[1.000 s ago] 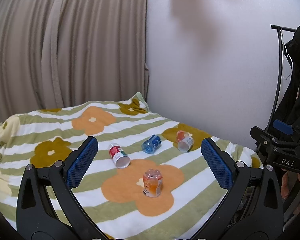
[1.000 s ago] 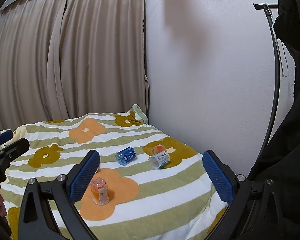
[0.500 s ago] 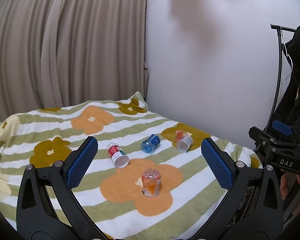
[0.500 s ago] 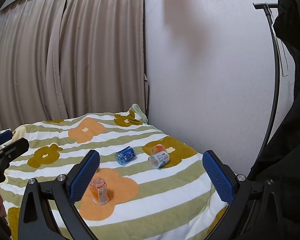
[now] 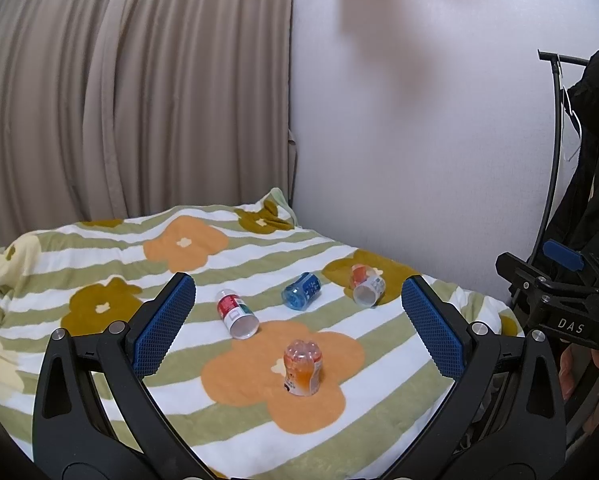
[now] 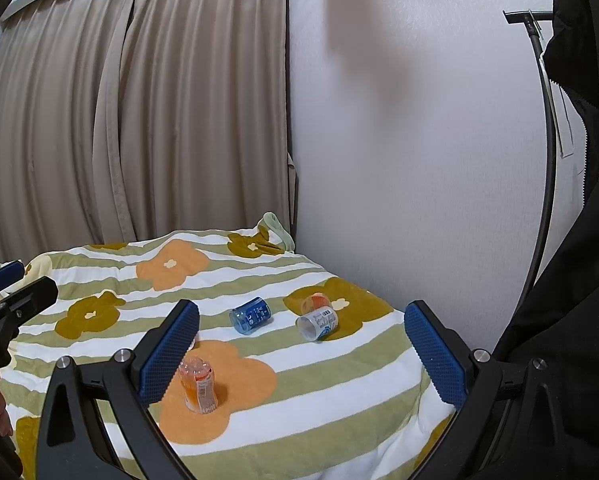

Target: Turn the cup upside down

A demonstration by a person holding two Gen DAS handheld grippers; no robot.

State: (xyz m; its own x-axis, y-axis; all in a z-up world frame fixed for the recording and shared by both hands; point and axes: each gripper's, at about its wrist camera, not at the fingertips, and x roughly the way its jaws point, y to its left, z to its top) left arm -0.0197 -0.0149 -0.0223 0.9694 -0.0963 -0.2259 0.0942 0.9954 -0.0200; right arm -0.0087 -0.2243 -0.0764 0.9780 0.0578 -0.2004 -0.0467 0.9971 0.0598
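Note:
Several small cups lie on a flowered, striped blanket (image 5: 99, 248). An orange cup (image 5: 302, 368) stands upside down on an orange flower; it also shows in the right wrist view (image 6: 198, 385). A red cup (image 5: 237, 313), a blue cup (image 5: 302, 291) and an orange-and-white cup (image 5: 366, 284) lie on their sides farther back. The right wrist view shows the blue cup (image 6: 250, 315) and the orange-and-white cup (image 6: 318, 317). My left gripper (image 5: 299, 328) is open and empty, held above and before the cups. My right gripper (image 6: 301, 354) is open and empty too.
A beige curtain (image 5: 131, 100) hangs behind the bed and a white wall (image 5: 419, 140) runs along its right side. A black coat (image 5: 595, 168) on a rack stands at the right. The right gripper's body (image 5: 555, 304) shows at the left view's right edge.
Both views have shifted only slightly; the cups have not moved and both grippers stay open.

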